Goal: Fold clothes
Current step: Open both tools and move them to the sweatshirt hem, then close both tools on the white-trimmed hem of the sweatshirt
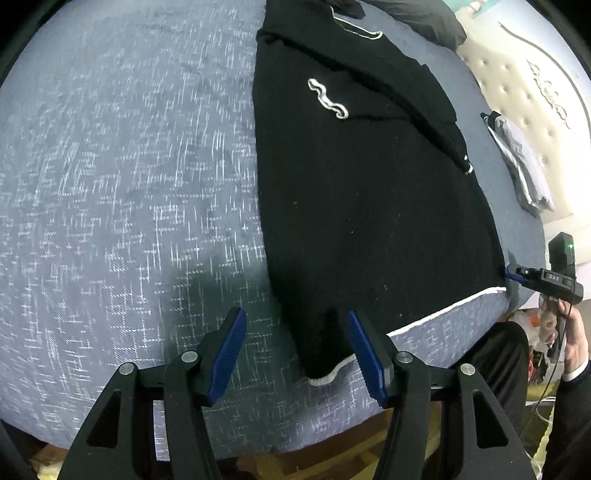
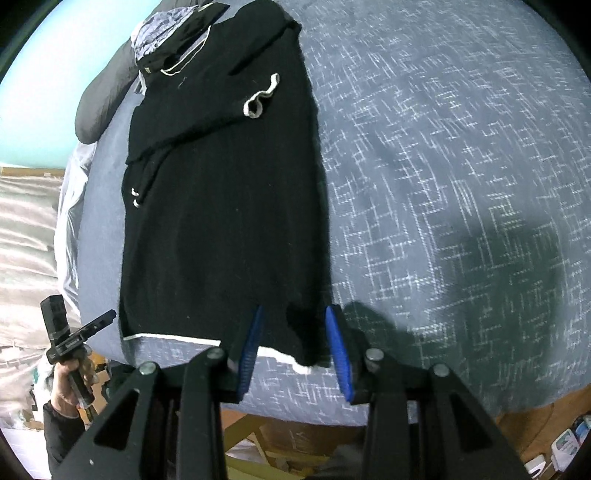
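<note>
Nearest the left wrist camera, the left gripper (image 1: 297, 347) stands wide apart over the near edge of the bed, its blue ribbed pads (image 1: 226, 354) clear of any cloth; the near left hem corner of the long black knitted garment with white trim (image 1: 362, 206) lies between them without being pinched. Nearest the right wrist camera, the right gripper (image 2: 297, 347) is set narrower, and the opposite near hem corner sits between its blue pads (image 2: 338, 354); I cannot tell whether they press on the fabric, though a gap shows on both sides. Under both tools spreads the grey-blue bed cover flecked with white dashes (image 1: 110, 184), with a dark shadow on it just beside each tool.

The garment lies flat, lengthwise from the near edge toward the far end of the bed, its white-edged hem (image 1: 443, 310) along the near side. Farther up, a sleeve is folded across the body, its white cuff (image 1: 328, 98) resting on the black knit, and beyond it the white-trimmed neckline (image 1: 360, 31) shows. At the far end a crumpled grey-and-white patterned cloth (image 2: 162, 31) and a dark grey pillow (image 2: 103, 103) lie, beside a tufted cream headboard (image 1: 532, 96).
</note>
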Motion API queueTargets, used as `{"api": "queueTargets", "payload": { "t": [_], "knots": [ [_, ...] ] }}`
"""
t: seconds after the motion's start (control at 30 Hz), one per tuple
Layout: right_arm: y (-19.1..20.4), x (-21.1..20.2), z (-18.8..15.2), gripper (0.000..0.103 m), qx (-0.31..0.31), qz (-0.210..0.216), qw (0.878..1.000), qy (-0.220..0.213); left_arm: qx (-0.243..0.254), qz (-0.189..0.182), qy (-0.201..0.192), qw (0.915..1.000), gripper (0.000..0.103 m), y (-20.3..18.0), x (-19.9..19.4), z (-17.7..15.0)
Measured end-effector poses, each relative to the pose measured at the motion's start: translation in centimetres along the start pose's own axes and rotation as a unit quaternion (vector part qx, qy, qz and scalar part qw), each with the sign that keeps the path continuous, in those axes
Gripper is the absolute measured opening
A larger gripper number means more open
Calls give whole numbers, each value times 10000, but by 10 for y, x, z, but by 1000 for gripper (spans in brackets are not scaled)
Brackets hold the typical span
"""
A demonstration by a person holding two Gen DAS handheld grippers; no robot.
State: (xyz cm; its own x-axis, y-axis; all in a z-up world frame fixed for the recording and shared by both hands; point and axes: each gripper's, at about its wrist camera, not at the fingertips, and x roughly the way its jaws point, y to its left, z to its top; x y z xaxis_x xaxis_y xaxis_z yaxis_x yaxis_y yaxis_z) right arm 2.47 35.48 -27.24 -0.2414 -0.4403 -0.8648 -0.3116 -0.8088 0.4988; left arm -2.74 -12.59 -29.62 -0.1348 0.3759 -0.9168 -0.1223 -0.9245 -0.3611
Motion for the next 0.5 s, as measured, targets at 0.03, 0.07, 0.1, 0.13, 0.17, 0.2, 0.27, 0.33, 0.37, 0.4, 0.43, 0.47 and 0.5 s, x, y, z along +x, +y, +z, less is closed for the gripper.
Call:
{"api": "queueTargets", "payload": {
  "t": [0.03,0.07,0.1,0.13,0.17,0.2,0.27,0.33,0.37,0.4,0.43,0.47,0.5],
  "knots": [
    [-1,1,-2,36,-6,-14,10000,11,-23,-22,12,10000,61,1,1,-1],
    [-2,2,-3,36,-6,-18,10000,34,-66,-67,36,9999,61,3,3,-2],
    [-3,4,-4,36,-7,-21,10000,61,-109,-112,60,9999,61,4,4,-2],
    [-3,6,-5,36,-12,-23,10000,85,-143,-148,81,9998,60,6,5,-3],
    [-3,7,-6,36,-16,-25,9999,109,-138,-143,88,9998,60,6,5,-3],
    [-3,9,-7,36,-20,-26,9999,133,-132,-138,94,9998,60,7,6,-4],
    [-2,13,-7,36,-37,-20,9998,170,-121,-143,101,9998,60,7,7,-4],
    [0,16,-7,36,-57,-13,9998,202,-105,-215,125,9996,58,6,9,-5],
    [1,18,-7,36,-70,-6,9997,222,-83,-218,140,9996,55,5,10,-6],
    [3,20,-6,36,-88,-8,9997,242,-63,-217,159,9996,54,5,12,-6],
    [4,21,-5,36,-109,-17,9996,258,-54,-226,179,9996,52,5,13,-6],
    [6,23,-5,36,-130,-26,9995,275,-53,-238,184,9995,47,5,14,-7],
    [7,24,-4,36,-149,-18,9995,279,-51,-255,189,9995,45,5,15,-7]
  ]
}}
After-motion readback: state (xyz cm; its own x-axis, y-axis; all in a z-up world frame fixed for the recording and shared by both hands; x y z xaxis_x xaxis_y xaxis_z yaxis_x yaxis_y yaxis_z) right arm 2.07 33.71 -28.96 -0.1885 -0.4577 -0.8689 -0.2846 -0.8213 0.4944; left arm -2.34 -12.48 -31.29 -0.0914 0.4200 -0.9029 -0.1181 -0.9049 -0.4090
